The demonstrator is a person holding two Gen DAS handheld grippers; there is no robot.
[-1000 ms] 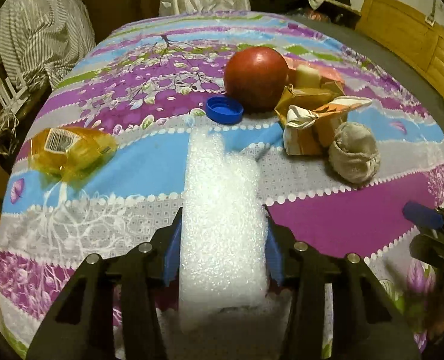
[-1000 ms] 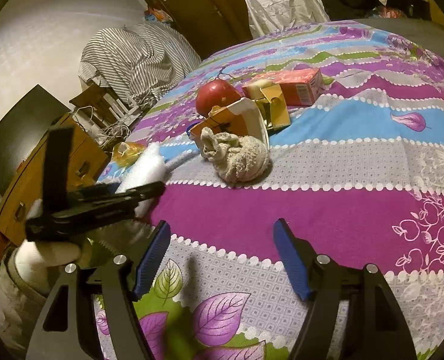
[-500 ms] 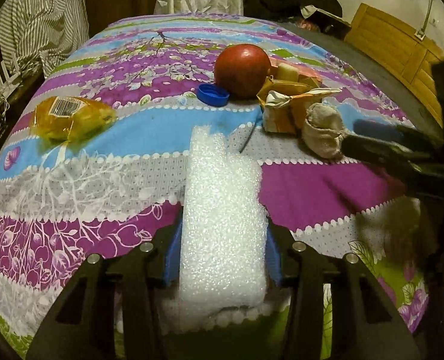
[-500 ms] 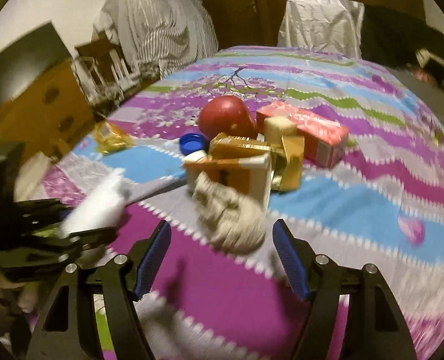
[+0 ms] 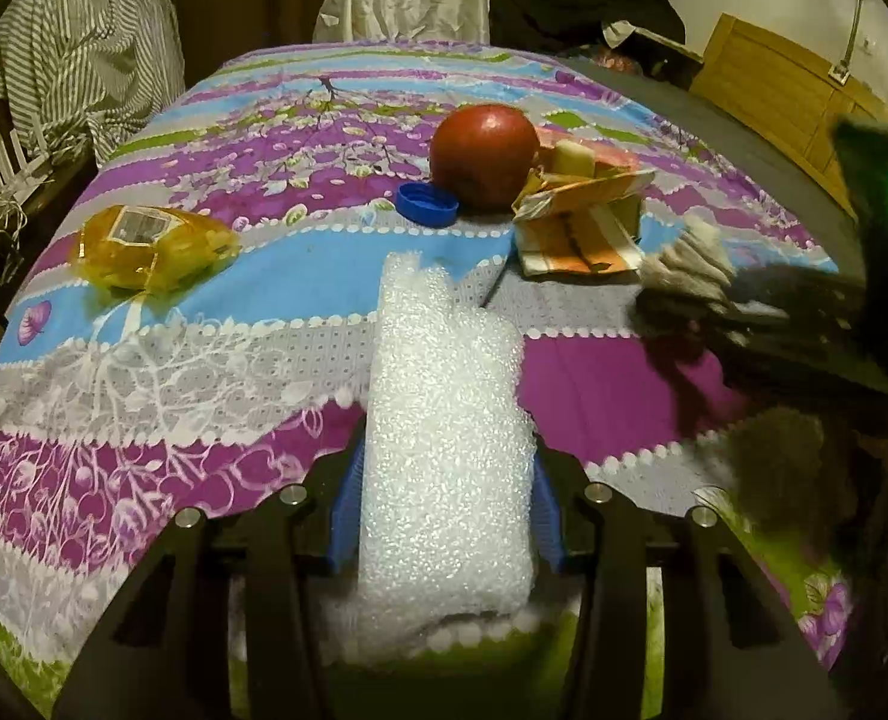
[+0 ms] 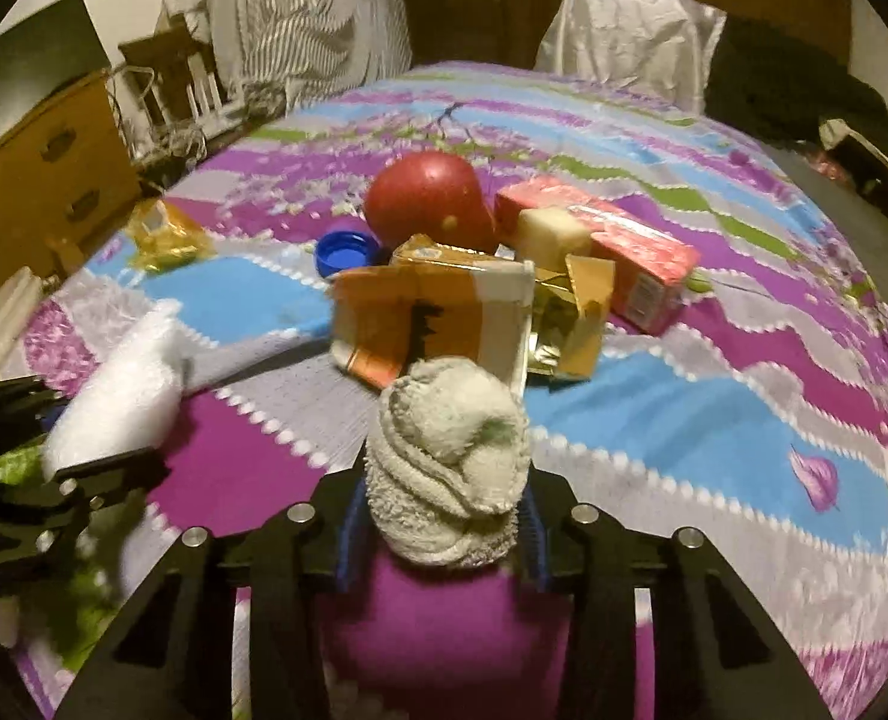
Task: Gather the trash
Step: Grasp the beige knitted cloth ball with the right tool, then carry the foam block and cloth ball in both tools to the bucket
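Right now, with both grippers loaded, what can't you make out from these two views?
- Left wrist view: the right gripper at the right edge is a dark blur; its grip on the grey rag is unclear there.
- Left wrist view: the foam block hides the cloth beneath it.
- Right wrist view: the orange carton covers the base of the red fruit.
- No trash bin shows in either view.

White foam (image 5: pixel 447 450); red apple (image 5: pixel 483 156); blue cap (image 5: pixel 426 204); purple-striped floral cloth (image 5: pixel 204 312)
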